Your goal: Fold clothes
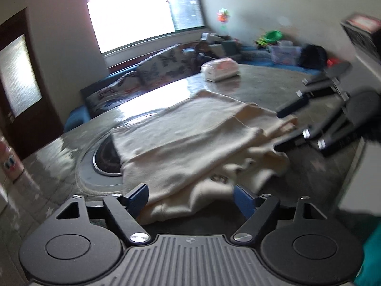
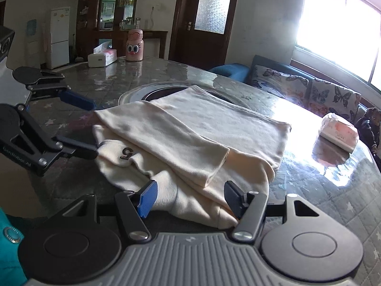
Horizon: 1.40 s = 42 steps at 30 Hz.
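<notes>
The cream garment (image 2: 190, 138) lies partly folded in the middle of the round table (image 2: 333, 181), a long sleeve (image 2: 166, 140) laid across its body and a printed "5" (image 2: 126, 153) showing at nine o'clock of the pile. My right claw (image 2: 190, 199) is spread, its blue pad (image 2: 148, 197) and dark pad (image 2: 234, 197) straddling the thick bottom hem nearest me without pinching it, so far as I can see. My left claw (image 2: 91, 128) comes in from nine o'clock in the right wrist view, jaws apart, one finger (image 2: 81, 149) right at the cloth edge by the "5"; in its own view the cloth bunches between its tips (image 1: 190, 199), no squeeze that I can make out. This looks like mid-fold: sleeve in, bottom edge next. The next move, I'd judge, calls for both claws to bite the near hem evenly and carry it toward twelve o'clock, over the dark inset (image 2: 162, 91). A tissue pack (image 2: 339, 132) sits at three o'clock, well apart.
</notes>
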{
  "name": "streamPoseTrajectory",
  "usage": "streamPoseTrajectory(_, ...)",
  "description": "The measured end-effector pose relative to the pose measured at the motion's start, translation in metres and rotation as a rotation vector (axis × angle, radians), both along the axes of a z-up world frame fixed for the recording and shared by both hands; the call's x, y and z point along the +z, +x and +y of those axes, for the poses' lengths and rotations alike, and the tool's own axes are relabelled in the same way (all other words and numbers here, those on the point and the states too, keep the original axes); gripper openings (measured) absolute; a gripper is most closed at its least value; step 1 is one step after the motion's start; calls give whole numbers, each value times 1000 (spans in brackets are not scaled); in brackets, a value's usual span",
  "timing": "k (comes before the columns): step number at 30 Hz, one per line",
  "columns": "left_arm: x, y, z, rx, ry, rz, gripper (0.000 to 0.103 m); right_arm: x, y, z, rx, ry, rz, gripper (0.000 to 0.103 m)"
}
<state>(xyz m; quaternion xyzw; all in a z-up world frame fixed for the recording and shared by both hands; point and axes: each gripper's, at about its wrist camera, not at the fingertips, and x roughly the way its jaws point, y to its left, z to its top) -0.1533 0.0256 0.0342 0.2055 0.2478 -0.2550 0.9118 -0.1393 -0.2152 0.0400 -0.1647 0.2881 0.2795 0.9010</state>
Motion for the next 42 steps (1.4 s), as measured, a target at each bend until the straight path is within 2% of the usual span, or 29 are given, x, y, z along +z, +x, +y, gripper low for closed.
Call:
streamPoseTrajectory(5, -12, -3, -5, -85, 68, 5, 54, 1, -5, -10, -4, -31, 9, 63)
streamPoseTrajectory(11, -21, 1, -17, -131, 103, -39, 50, -3, -8, -15, 7, -80, 16, 64)
streamPoseTrajectory(13, -22, 5, -19, -147, 102, -39, 38, -5, -8, -15, 17, -96, 13, 64)
streamPoseTrajectory(14, -22, 7, -21, -153, 102, -38, 26, -5, -8, -14, 23, -102, 11, 64)
streamPoseTrajectory(15, -23, 9, -22, -151, 101, -36, 20, -6, -8, -13, 30, -108, 8, 64)
streamPoseTrajectory(19, -17, 14, -20, -140, 56, -31, 9, -9, -9, -9, 73, -142, -8, 64)
streamPoseTrajectory(26, 4, 37, -15, -90, -47, -9, 8, -15, -7, 0, 156, -205, -77, 64)
streamPoseTrajectory(31, 7, 56, -14, -71, -89, 26, 8, -19, 0, 11, 207, -224, -142, 63)
streamPoseTrajectory(38, 6, 64, -11, -78, -105, 51, 8, -22, 15, 25, 265, -248, -186, 41)
streamPoseTrajectory(39, 5, 63, -11, -83, -100, 49, 9, -22, 18, 26, 270, -248, -179, 30)
streamPoseTrajectory(42, 2, 57, -8, -98, -84, 38, 14, -20, 27, 25, 275, -223, -116, 17)
